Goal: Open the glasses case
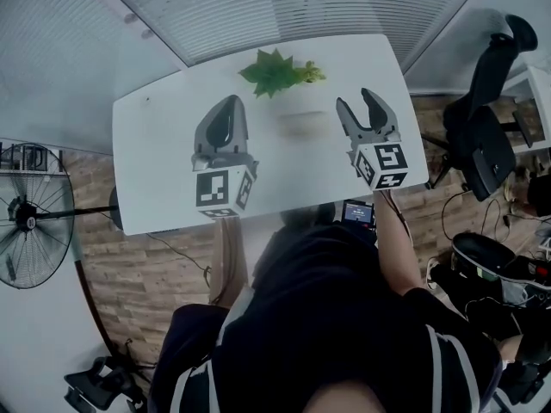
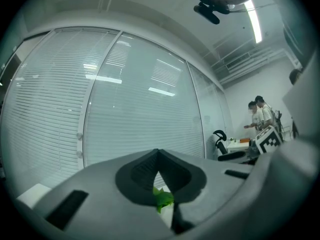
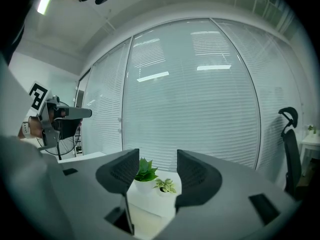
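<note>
**Task status.** Not begun, as far as can be judged. The presumed glasses case, a pale, low, oblong object (image 1: 301,123), lies on the white rounded-corner desk (image 1: 164,144) midway between its left and right edges. It sits towards the far edge, just in front of the plants. It is blurred in the head view, so lid position cannot be read, though nothing stands raised from it. Neither tool touches it. Still to do: approach, steady the body, lift the lid.

**Left tool** (image 1: 232,101). Grey, two-jawed, with a marker cube. Jaws are together, tips meeting (image 2: 158,155), nothing gripped. The green seen through the small gap below the tips is foliage farther off. It hangs over the desk on the case's left, apart from it.

**Right tool** (image 1: 355,100). Same make. Jaws stand wide apart (image 3: 157,166) and empty, with only the plants and the desk showing between them. It hangs over the desk on the case's right, near the right edge, clear of the case.

**Other items.** A green broad-leaved plant in a white pot (image 1: 274,71) and a small variegated plant (image 3: 165,185) stand at the far edge.
</note>
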Demonstrator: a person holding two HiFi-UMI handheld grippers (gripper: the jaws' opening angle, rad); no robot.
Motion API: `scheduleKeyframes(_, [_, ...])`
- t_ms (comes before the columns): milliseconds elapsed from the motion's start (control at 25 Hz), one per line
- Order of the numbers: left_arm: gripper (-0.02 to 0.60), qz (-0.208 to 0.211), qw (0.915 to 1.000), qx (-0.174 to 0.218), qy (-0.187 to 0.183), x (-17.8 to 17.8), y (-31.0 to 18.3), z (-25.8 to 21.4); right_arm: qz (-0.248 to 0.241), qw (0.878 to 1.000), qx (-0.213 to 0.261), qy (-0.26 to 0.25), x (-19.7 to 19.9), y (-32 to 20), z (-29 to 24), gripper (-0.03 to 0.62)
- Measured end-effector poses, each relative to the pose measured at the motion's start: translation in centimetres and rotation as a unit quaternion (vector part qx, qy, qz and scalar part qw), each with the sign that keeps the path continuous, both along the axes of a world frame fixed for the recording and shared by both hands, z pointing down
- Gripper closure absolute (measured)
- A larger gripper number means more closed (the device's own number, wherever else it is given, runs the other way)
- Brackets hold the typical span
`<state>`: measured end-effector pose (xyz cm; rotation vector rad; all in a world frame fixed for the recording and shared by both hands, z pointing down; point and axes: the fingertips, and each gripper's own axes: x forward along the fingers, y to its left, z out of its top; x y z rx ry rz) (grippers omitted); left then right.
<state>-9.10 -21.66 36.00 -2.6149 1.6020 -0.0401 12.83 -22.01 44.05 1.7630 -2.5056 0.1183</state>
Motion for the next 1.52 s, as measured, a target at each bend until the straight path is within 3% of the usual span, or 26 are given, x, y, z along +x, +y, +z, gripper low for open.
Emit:
scheduleKeyframes(200, [0.581,-0.005,1.0,-0.002,-0.002,-0.1,-0.1,0.2,-0.008,1.0,-0.003,0.022,-0.2,-0.6,0.7,0.355])
scheduleKeyframes(280, [0.581,-0.008,1.0,-0.004,-0.003,-0.3,-0.2,0.4,-0.024,0.996,-0.004,0.084,-0.7,-1.1,1.8,0.355])
scheduleKeyframes(360, [0.581,-0.009,0.9999,-0.005,-0.005,-0.4,-0.2,0.6,-0.052,0.979,-0.005,0.195,-1.5,-1.7,4.1,0.355])
scheduleKeyframes(400, [0.581,-0.009,0.9999,-0.006,-0.005,-0.5,-0.1,0.8,-0.071,0.962,-0.004,0.263,-2.1,-2.0,5.7,0.355])
scheduleKeyframes(480, [0.581,-0.014,0.9999,-0.008,-0.005,-1.0,0.0,1.1,-0.122,0.91,0.0,0.397,-3.4,-2.2,9.5,0.355])
scheduleKeyframes(600, [0.581,-0.027,0.9996,-0.012,-0.004,-2.1,0.2,1.4,-0.207,0.834,-0.007,0.512,-5.1,-1.6,15.5,0.355])
scheduleKeyframes(680, [0.581,-0.039,0.9991,-0.015,-0.004,-3.1,0.5,1.4,-0.25,0.8,-0.021,0.546,-5.7,-0.9,19.2,0.355])
scheduleKeyframes(800, [0.581,-0.058,0.9981,-0.019,-0.003,-4.7,0.6,1.6,-0.288,0.767,-0.05,0.571,-5.7,-0.2,23.5,0.355])
scheduleKeyframes(920, [0.581,-0.074,0.9968,-0.031,-0.004,-6.1,0.7,2.2,-0.3,0.753,-0.069,0.581,-5.4,0.2,25.6,0.355])
scheduleKeyframes(1320, [0.581,-0.08,0.9964,-0.025,0.007,-7.0,0.4,2.1,-0.298,0.741,-0.074,0.597,-5.2,-0.5,26.9,0.399])
scheduleKeyframes(1400, [0.581,-0.08,0.9964,-0.024,0.006,-7.1,0.3,1.9,-0.303,0.733,-0.073,0.604,-5.2,-0.2,27.4,0.439])
scheduleKeyframes(1440, [0.581,-0.081,0.9964,-0.024,0.005,-7.2,0.3,1.8,-0.304,0.73,-0.07,0.608,-5.2,-0.1,27.4,0.489])
scheduleKeyframes(1520, [0.581,-0.081,0.9964,-0.023,0.003,-7.3,0.2,1.7,-0.299,0.734,-0.06,0.607,-5.1,-0.1,26.9,0.51])
